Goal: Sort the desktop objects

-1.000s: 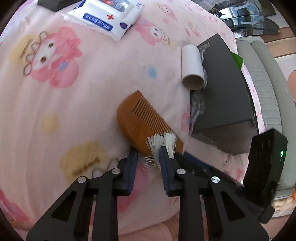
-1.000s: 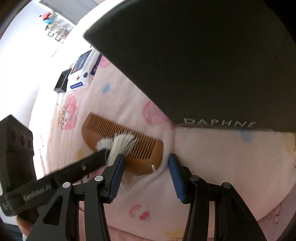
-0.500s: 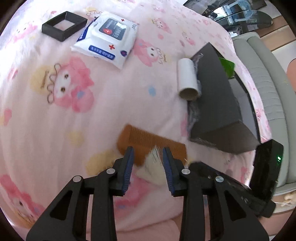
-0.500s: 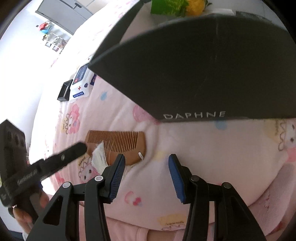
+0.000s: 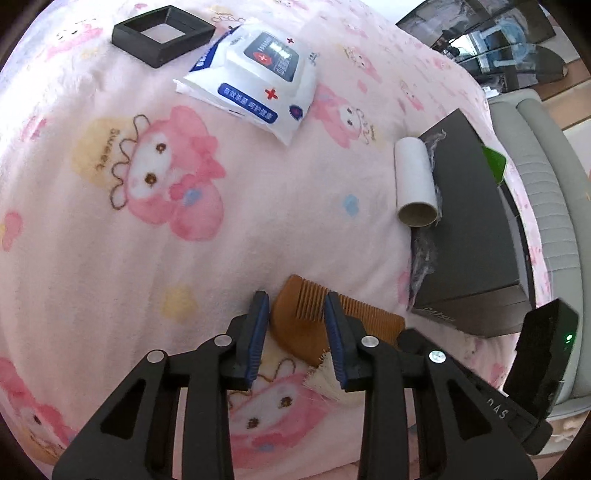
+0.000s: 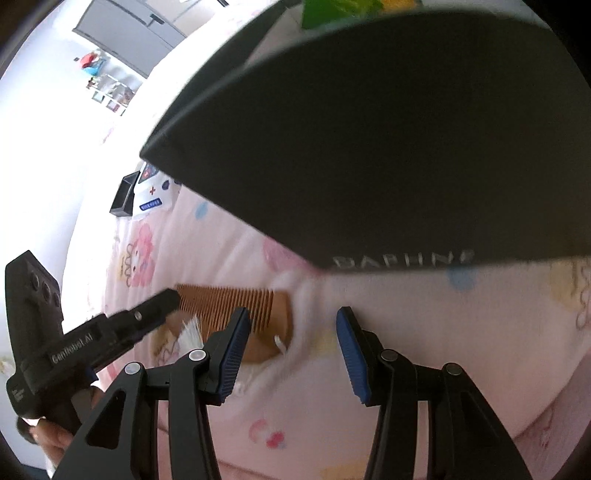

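Left claw [image 5: 295, 332] had just widened its jaws, leaving the white tuft [image 5: 325, 380] loose by its right finger near the bed's [image 5: 110, 258] front edge, beside the wooden comb [image 5: 314, 317]. Right claw [image 6: 291, 350] stood half-open, empty.

A soft pink fleece blanket printed with cartoon characters [image 5: 229, 229] is spread across the surface. A grey ribbed sofa [image 5: 550, 192] is seen beside it, dark glass shelving [image 5: 517, 55] beyond. Bright daylight is cast over white walls [image 6: 48, 155] and a grey cabinet [image 6: 129, 33].
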`<state>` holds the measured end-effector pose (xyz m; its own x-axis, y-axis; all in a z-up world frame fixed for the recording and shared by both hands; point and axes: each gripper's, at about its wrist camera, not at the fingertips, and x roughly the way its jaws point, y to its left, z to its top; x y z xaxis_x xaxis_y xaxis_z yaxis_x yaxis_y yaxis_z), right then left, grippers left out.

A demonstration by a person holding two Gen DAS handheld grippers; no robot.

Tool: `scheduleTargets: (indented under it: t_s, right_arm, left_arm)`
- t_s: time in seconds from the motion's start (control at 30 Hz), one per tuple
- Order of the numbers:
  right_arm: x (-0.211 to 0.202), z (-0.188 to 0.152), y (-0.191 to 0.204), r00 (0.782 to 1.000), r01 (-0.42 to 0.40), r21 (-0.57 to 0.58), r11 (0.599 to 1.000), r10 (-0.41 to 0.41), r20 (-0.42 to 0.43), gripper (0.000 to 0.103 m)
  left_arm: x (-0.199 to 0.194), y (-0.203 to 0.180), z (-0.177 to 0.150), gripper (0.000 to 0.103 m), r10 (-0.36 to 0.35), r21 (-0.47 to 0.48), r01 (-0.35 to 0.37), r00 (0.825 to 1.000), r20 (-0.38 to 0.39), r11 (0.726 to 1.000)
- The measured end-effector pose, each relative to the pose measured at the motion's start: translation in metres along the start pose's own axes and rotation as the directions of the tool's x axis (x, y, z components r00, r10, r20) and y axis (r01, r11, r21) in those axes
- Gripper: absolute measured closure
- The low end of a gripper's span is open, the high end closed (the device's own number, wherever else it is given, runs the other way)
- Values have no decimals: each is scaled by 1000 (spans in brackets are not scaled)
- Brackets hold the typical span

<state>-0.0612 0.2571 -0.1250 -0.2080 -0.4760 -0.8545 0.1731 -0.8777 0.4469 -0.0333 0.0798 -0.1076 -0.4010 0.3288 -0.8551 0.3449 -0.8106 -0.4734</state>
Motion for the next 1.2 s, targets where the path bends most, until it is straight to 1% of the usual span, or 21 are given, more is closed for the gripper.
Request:
scheduleTargets:
  t_s: [0.03,0.13,0.17,0.23,0.3,0.37,0.5,0.6,0.7,0.83,1.0,1.2]
  right_arm:
    - [3,0,3,1000,-3,-9,1000,3,1,58]
    - [12,-3,13,999,-31,-35,999,30,-14,58]
    - [12,-4,17,999,-36,-45,998,36,-12,58]
    - [10,-5,23,999,-35,-61,998,36,5,56]
    - [9,-5,24,999,-38,-53,998,39,19,56]
    - [15,-4,23,999,-31,-32,999,31,15,56]
    - [31,-3,26,1000,-2,-17,1000,2,-6,56]
    - [37,-3,38,1000,2,-46,999,-2,1,56]
    - [38,-5,47,1000,12,-71,997,-11,14,56]
    - [32,-4,55,999,-5,-58,998,8,51,57]
    - [24,-6,71,996,5,-81,997,2,88,57]
    - [22,-7,92,993,4,-98,995,8,119,57]
  left_arm:
    - [2,-1,0,72,-2,3,2,1000,-3,1000]
    - [3,0,-2,72,-42,-7,42,999,-29,999]
    - [3,0,-3,71,-62,-7,62,997,-39,998]
    - [0,-4,-6,69,-74,10,74,996,-41,997]
    - [-5,-8,-10,69,-78,32,79,996,-34,996]
    - [-6,-9,-12,69,-90,26,91,995,-44,995]
    - [3,-7,-10,69,-70,13,71,996,-59,997]
    - [6,-11,-10,68,-68,32,70,996,-64,997]
    - [3,-16,-12,68,-56,63,59,997,-51,996]
    - [-6,-21,-16,68,-88,80,90,996,-31,993]
    - [-23,-35,-26,68,-96,147,94,995,11,985]
    - [-39,-40,-32,68,-106,158,101,994,23,982]
